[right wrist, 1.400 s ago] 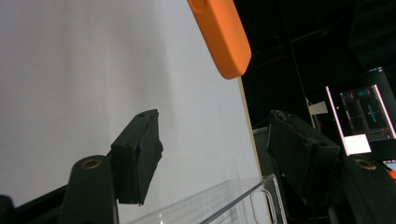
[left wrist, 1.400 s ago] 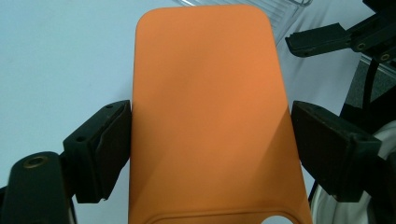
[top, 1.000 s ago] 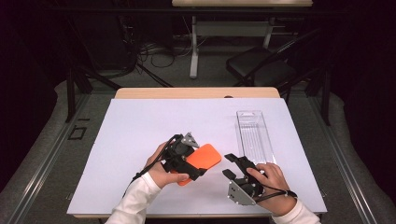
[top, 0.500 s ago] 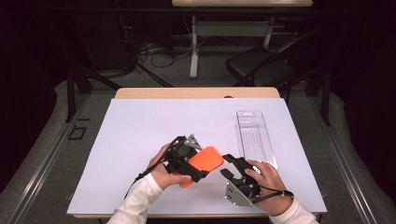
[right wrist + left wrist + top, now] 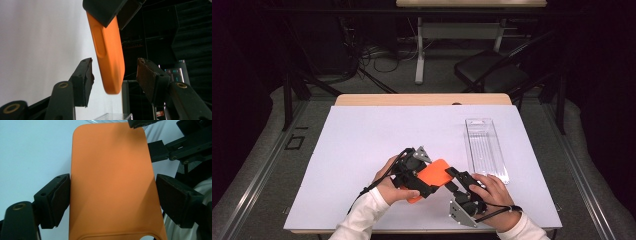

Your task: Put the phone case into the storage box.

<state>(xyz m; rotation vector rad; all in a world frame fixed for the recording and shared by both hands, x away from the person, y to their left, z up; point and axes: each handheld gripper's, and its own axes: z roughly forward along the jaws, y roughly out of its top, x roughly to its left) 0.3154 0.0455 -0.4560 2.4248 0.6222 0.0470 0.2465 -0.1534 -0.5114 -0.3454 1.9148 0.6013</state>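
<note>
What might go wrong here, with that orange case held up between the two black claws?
The left gripper holds the orange phone case by its long edges, above the table. The right gripper has just been closing around the case's end, its pads not yet touching. If it closes off-centre, it may twist or bend the case, or knock it loose so it drops.

right gripper [image 5: 113, 75]: orange case [image 5: 110, 62] end sits between the fingers [image 5: 83, 80], slim gaps both sides, jaws just been closing | left gripper [image 5: 112, 202]: case fills the span between its fingers | beyond right fingertips: clear tray [image 5: 485, 149] near, blocks that side | white table [image 5: 362, 135] past left fingertips: open
</note>
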